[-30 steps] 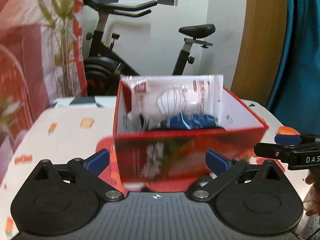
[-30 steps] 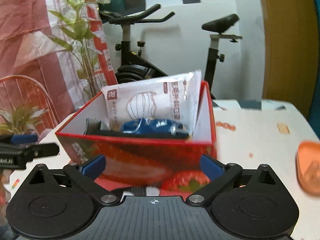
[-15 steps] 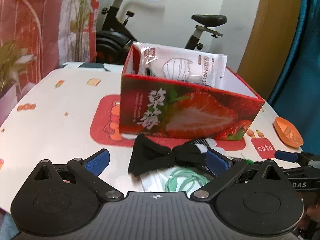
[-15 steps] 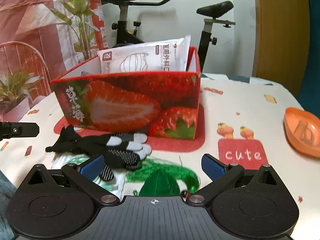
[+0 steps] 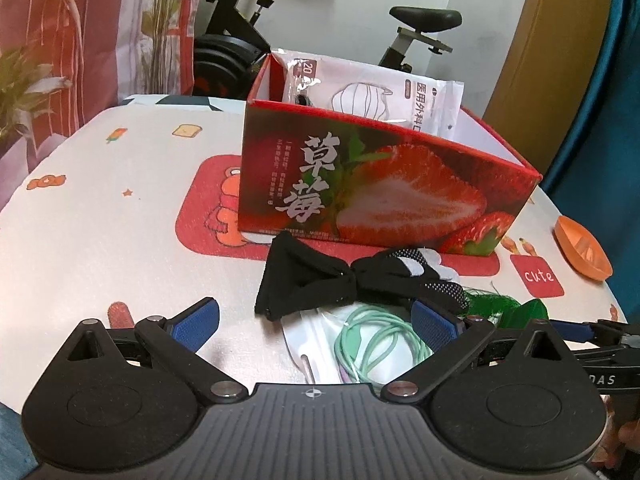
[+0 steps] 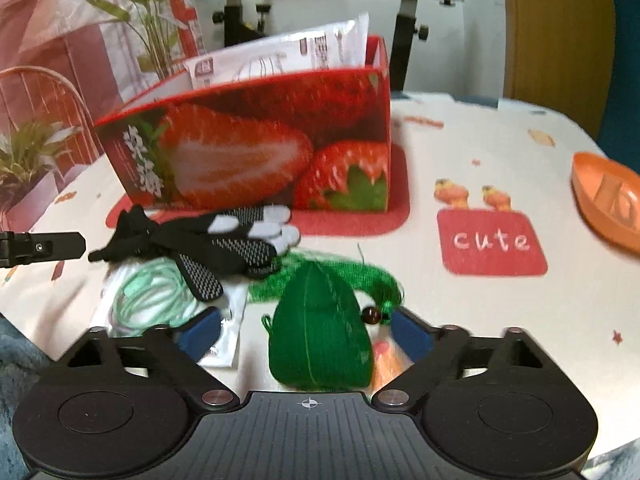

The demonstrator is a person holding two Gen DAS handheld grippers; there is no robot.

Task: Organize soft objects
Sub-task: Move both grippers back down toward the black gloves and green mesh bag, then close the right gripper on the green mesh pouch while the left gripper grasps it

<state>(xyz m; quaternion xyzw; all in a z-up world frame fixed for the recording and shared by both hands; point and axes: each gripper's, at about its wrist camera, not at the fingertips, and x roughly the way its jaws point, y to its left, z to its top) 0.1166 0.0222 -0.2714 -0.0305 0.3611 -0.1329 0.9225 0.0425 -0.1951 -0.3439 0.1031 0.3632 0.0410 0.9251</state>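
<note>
left view gripper: left gripper (image 5: 314, 322) jaws spread wide, nothing pinched, blue pads clear of everything
left view gloves: black gloves (image 5: 352, 280) flat on table (image 5: 100, 248), at 12 o'clock from the jaws, just in front of the box
left view box: strawberry box (image 5: 380, 196) upright at 12, white mask packet (image 5: 384, 92) sticking out the top
left view cable: mint cable (image 5: 372, 344) in clear bag, between the pads, toward the right one
left view dish: orange dish (image 5: 582, 246) at 2 o'clock, near table edge
right view gripper: right gripper (image 6: 306, 332) unclenched, jaws have just been closing in; green leaf toy (image 6: 320, 340) sits between the pads, pads not pressing it as far as I can tell
right view gloves: at 11 o'clock, overlapping the cable bag
right view box: at 12, behind the gloves
right view dish: at 2 o'clock
right view other tool: left gripper's finger tip at 9 o'clock
</note>
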